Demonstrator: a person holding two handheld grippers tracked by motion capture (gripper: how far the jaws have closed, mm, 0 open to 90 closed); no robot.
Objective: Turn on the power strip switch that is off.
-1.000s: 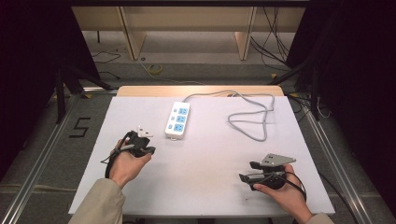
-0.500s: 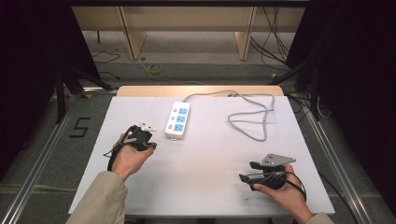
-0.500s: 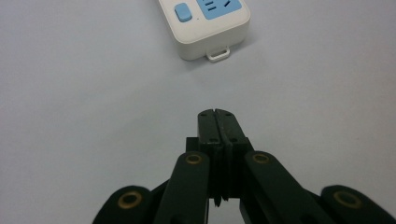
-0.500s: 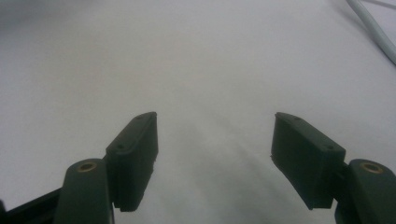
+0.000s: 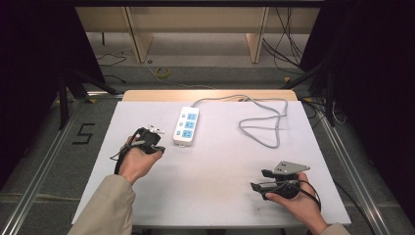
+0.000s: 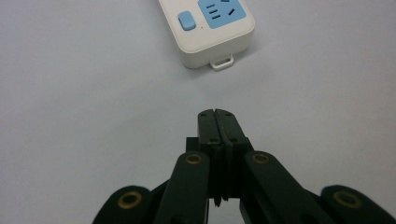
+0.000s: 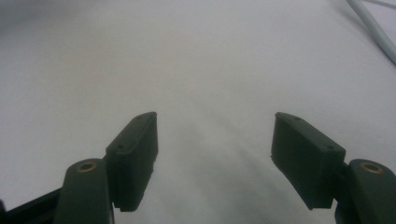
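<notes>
The left gripper (image 5: 155, 143), jaws pressed together on nothing, has crept toward the power strip (image 5: 186, 126) at two o'clock; the right gripper (image 5: 258, 179) rests spread.

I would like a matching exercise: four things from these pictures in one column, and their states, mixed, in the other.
1. left gripper
2. right gripper
3. power strip
4. cable

a. looped on the table
b. jaws shut, nothing between them
c. white with blue sockets
d. jaws wide apart

Pairs: 1-b, 2-d, 3-c, 4-a
</notes>
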